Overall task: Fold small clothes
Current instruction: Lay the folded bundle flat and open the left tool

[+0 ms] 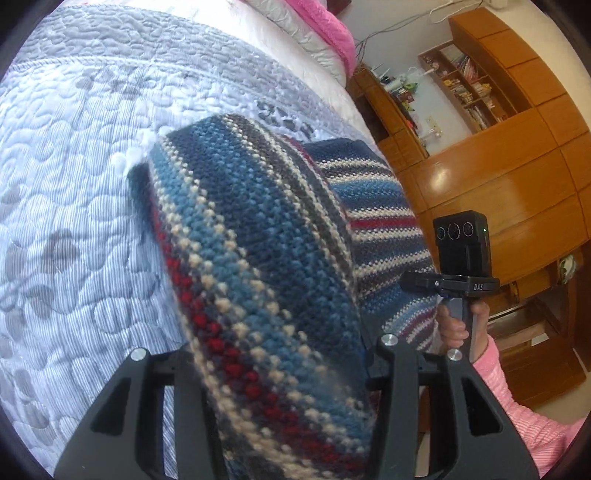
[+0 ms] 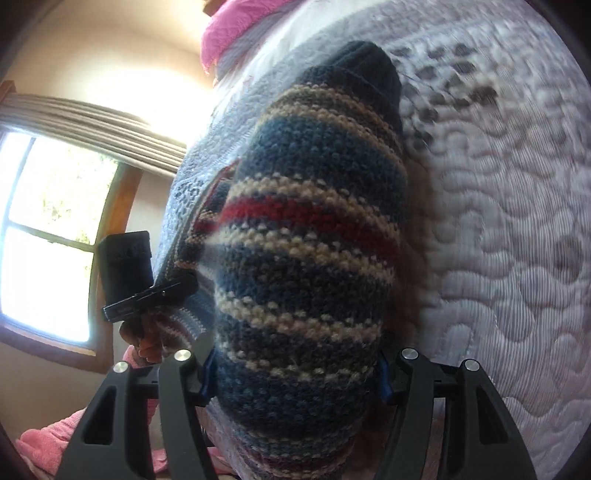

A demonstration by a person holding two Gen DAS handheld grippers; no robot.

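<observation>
The left hand-held gripper (image 1: 284, 369) pinches a striped knit sweater (image 1: 258, 266), its two fingers (image 1: 155, 398) set on either side of a thick bunch of the wool. The right hand-held gripper (image 2: 295, 373) likewise pinches the sweater (image 2: 310, 229), the knit filling the gap between its fingers (image 2: 184, 391).

The sweater hangs raised above the bed (image 1: 74, 184), stretched between the two grippers. In each wrist view its long axis runs straight away from the camera, toward the pink pillow (image 1: 317, 22) end of the bed; the blue, cream, grey and red stripes cross that axis. In the right view the far end is a plain dark-blue band. Whether any part touches the quilt cannot be told.

In the left view the right gripper shows at the right, held by a hand (image 1: 458, 325) in a pink sleeve (image 1: 517, 406), with wooden cabinets (image 1: 517, 166) behind. In the right view a window (image 2: 48, 229) lies to the left.
</observation>
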